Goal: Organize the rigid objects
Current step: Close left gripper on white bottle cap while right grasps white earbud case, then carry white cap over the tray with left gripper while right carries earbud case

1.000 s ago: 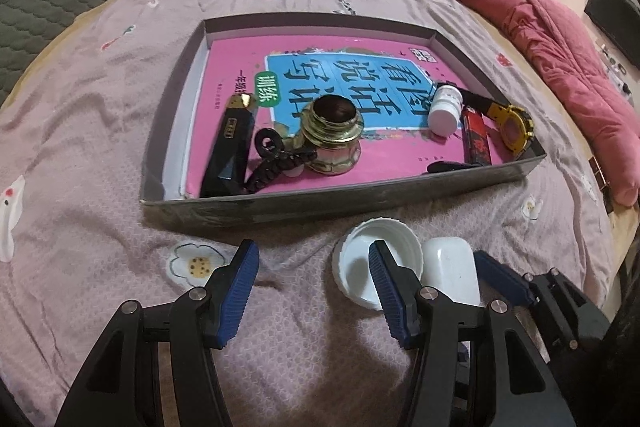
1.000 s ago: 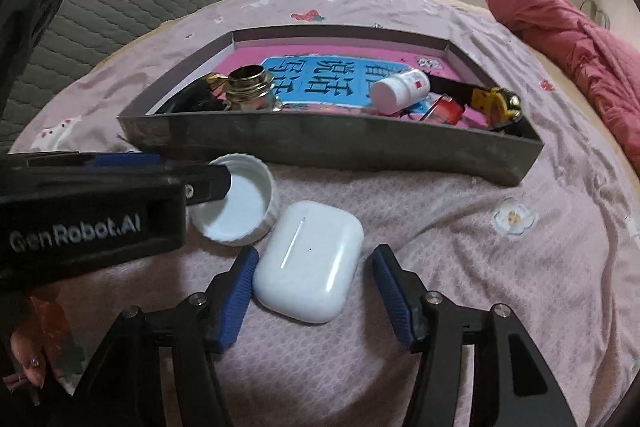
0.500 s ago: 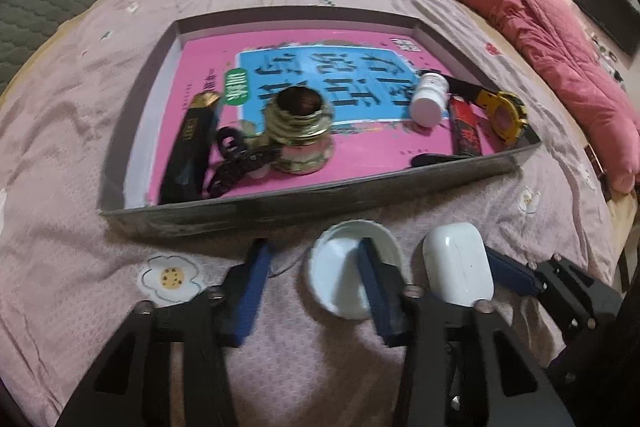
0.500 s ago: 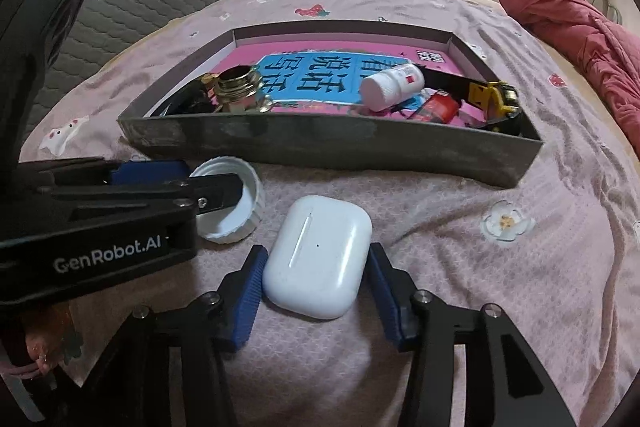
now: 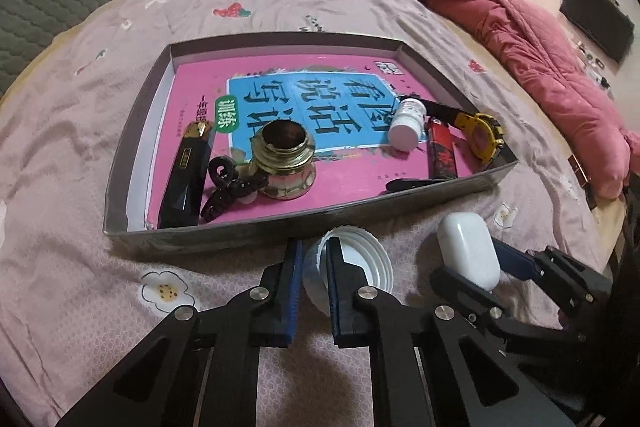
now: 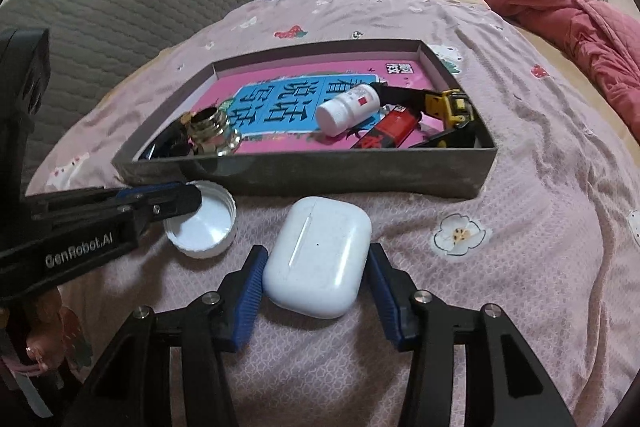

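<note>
Two claws, one thing in each. My left gripper (image 5: 312, 267) pinches the rim of the white cap (image 5: 360, 267), one blue pad inside the cup and one outside, and the cap tilts up off the bedspread (image 5: 60, 267) on its edge. Seen from the right wrist, the left gripper (image 6: 168, 197) comes in from the side, its tips over the cap (image 6: 204, 223).

My right gripper (image 6: 316, 279) is clamped across the white earbud case (image 6: 318, 261), both blue pads pressed flat to its sides; the case lies lid-up, just clear of the front wall of the tray. From the left wrist the case (image 5: 468, 255) stands right beside the cap, apart from it.

Just beyond both sits the grey tray (image 5: 132, 131) on the bedspread, a pink book (image 5: 340, 67) lining its floor. In it, left to right: a black-and-gold lighter (image 5: 186, 179), a black hair claw (image 5: 228, 187) touching a brass jar (image 5: 286, 159), a white pill bottle (image 5: 406, 123) on its side, a red lighter (image 5: 442, 153) and a yellow tape measure (image 5: 484, 137). A red quilt (image 5: 520, 27) is heaped far right.
</note>
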